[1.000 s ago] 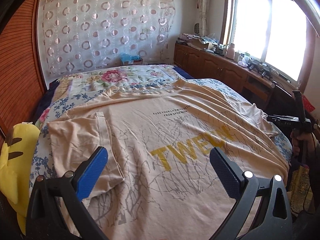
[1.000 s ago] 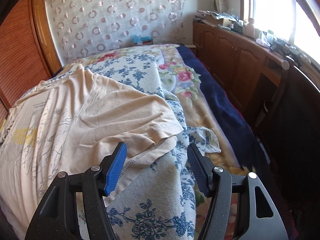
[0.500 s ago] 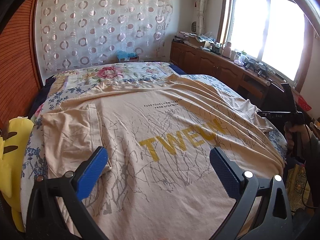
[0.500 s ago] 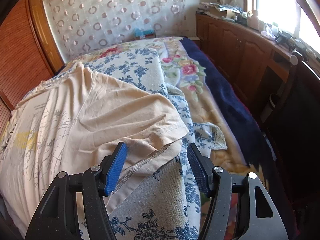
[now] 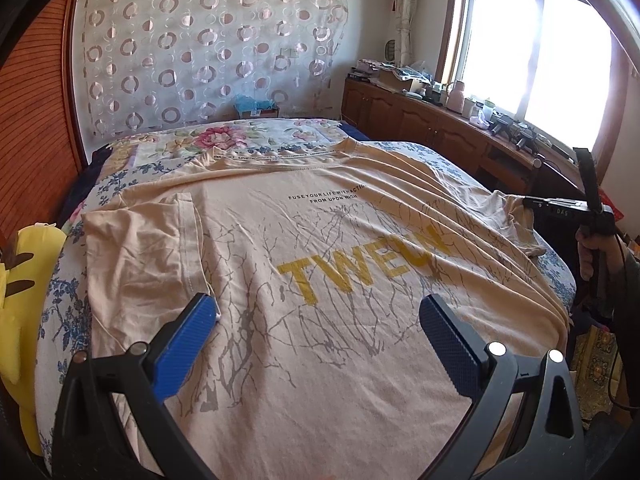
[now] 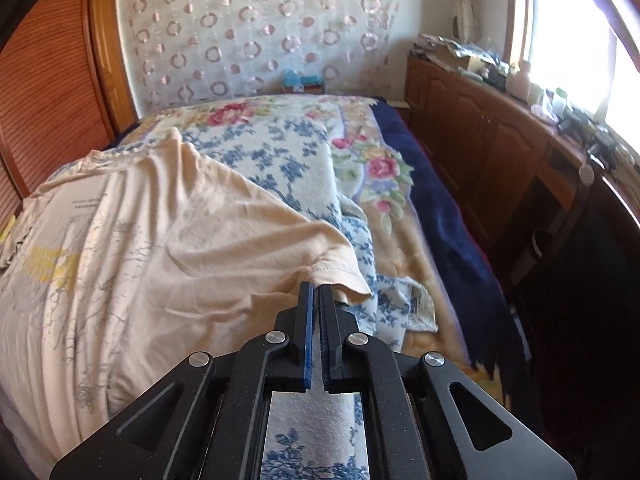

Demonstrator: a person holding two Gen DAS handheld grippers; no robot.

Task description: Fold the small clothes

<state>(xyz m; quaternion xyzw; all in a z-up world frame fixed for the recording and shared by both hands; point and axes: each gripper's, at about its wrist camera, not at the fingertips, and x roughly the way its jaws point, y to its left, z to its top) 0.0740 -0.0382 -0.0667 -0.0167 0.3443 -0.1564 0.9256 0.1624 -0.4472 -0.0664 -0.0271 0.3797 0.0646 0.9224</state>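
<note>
A peach T-shirt (image 5: 320, 280) lies spread flat over the bed (image 5: 68, 300), print side up, its collar toward the far edge and its hem running off the near edge under the cameras. One sleeve is folded in over the body near the bed's left edge; the other reaches the right edge.

The left gripper (image 5: 318, 330) hovers over the shirt's lower half with its blue fingers (image 5: 186, 344) spread wide and nothing pinched; the yellow lettering shows in the gap just beyond the tips, and the left fingertip sits at the hem of the folded-in sleeve.

At the right edge of the bed, the right gripper (image 6: 316, 292) has just clenched: its blue pads (image 6: 307, 320) stand almost together, with the stitched hem of the right sleeve (image 6: 332, 272) caught between the tips. The sleeve cloth bunches up and rises from the floral sheet toward the fingertips. In the left wrist view the same gripper (image 5: 560, 204) shows at the sleeve, held by a hand (image 5: 598, 252).

A yellow plush toy (image 5: 24, 280) rests beside the left edge of the bed.
</note>
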